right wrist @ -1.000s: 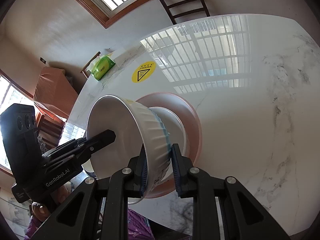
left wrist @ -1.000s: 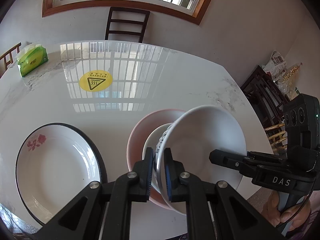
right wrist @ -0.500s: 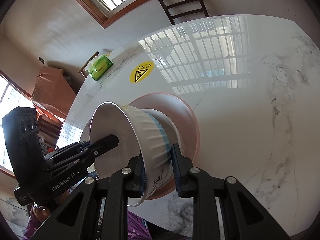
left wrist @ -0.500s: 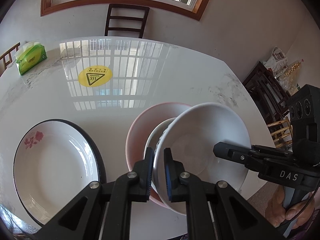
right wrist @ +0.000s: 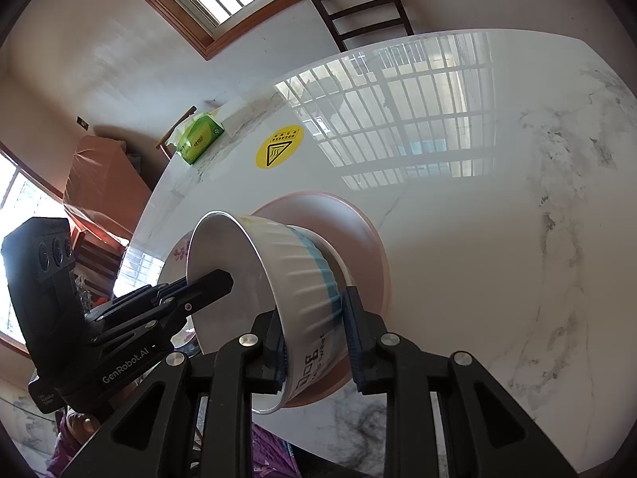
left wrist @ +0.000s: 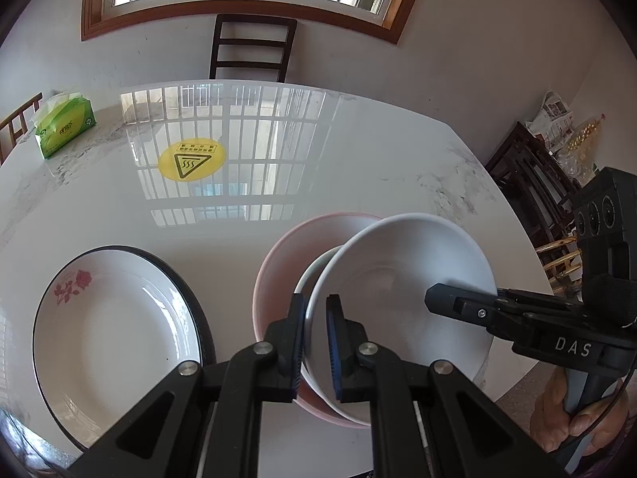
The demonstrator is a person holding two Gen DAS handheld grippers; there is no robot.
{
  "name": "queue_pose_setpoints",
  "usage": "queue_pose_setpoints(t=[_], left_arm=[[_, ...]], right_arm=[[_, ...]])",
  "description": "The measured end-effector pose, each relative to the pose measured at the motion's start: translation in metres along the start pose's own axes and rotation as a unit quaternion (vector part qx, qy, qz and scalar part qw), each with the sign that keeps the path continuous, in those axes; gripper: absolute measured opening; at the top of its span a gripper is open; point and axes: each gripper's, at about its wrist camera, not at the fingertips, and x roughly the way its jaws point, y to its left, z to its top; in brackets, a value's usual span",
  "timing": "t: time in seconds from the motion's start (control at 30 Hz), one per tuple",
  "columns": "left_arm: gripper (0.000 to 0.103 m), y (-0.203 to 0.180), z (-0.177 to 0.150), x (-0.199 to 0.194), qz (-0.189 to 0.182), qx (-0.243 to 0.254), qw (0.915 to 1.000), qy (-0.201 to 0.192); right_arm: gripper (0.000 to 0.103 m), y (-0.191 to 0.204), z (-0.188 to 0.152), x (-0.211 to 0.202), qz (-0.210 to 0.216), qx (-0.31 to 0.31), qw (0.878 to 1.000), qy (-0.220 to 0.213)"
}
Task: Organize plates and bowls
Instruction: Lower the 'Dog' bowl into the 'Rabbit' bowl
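A white ribbed bowl (left wrist: 402, 294) with a blue band (right wrist: 302, 279) is held tilted over a pink bowl (left wrist: 286, 263) that has a smaller white bowl (left wrist: 314, 275) inside it. My left gripper (left wrist: 316, 342) is shut on the white bowl's near rim. My right gripper (right wrist: 314, 342) is shut on the opposite rim and shows at the right of the left wrist view (left wrist: 493, 310). A white plate (left wrist: 115, 338) with a dark rim and a red rose lies on the table to the left.
The white marble table (left wrist: 318, 151) carries a round yellow hot-surface sticker (left wrist: 191, 161) and a green tissue pack (left wrist: 63, 129) at the far left. A dark wooden chair (left wrist: 251, 47) stands behind the table. The table's edge runs just right of the bowls.
The white ribbed bowl has tipped flatter and sunk a little toward the pink bowl, still held by both grippers. The plate has not moved.
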Motion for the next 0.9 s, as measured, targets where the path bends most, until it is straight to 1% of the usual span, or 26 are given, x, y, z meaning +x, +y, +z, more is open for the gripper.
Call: queue_pose_setpoints(t=[0.33, 0.7, 0.9], left_arm=[[0.011, -0.0005, -0.0020, -0.0019, 0.014, 0.010, 0.9998, -0.010], [0.011, -0.0035, -0.0034, -0.0041, 0.026, 0.022, 0.9992, -0.022], [0.011, -0.0035, -0.0048, -0.0061, 0.033, 0.027, 0.9987, -0.028]], right_arm=[[0.023, 0.0010, 0.0004, 0.0000, -0.002, -0.001, 1.000, -0.002], [0.023, 0.0045, 0.0042, 0.0005, -0.015, -0.011, 1.000, -0.011], [0.024, 0.0056, 0.0041, 0.0005, -0.012, -0.010, 1.000, -0.012]])
